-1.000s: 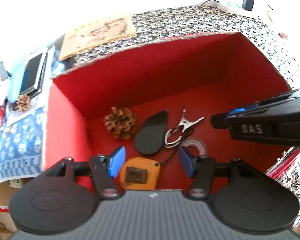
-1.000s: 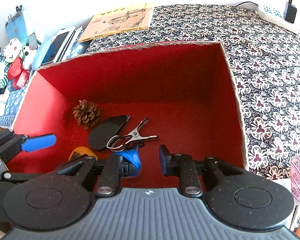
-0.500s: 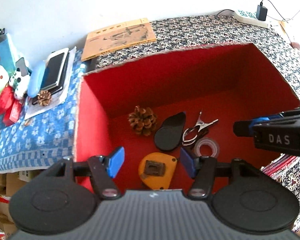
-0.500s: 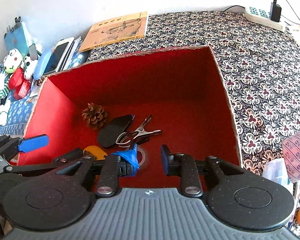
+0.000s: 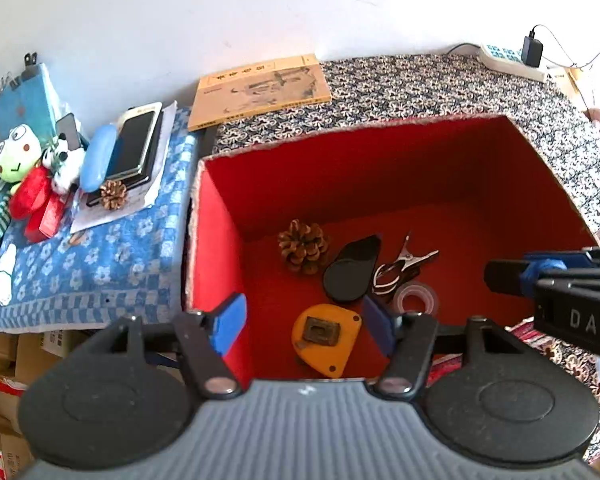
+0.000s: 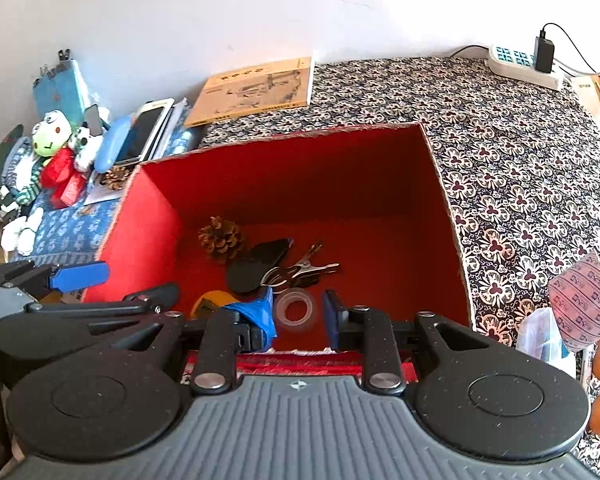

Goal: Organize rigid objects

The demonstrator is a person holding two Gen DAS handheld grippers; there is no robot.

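The left gripper (image 5: pixel 304 320) is seen opening, nothing between its jaws; the right gripper (image 6: pixel 298 312) is parted and empty. Below them, at twelve o'clock, a pinecone (image 5: pixel 303 246), tape measure (image 5: pixel 326 338), metal clip (image 6: pixel 300 270) and tape roll (image 6: pixel 296 307) are gathered on the red box (image 5: pixel 380 168) floor.

1. The red box (image 5: pixel 220 240) has matt walls, and its cut rim looks rough like cardboard.
2. The metal clip (image 5: pixel 404 264) is shiny.
3. The tape roll (image 6: pixel 296 307) is clear glossy plastic.
4. The pine cone (image 5: pixel 303 246) is rough and woody.
5. The tablecloth (image 6: pixel 520 184) is printed cloth.
6. The booklet (image 5: pixel 260 90) is matt paper.
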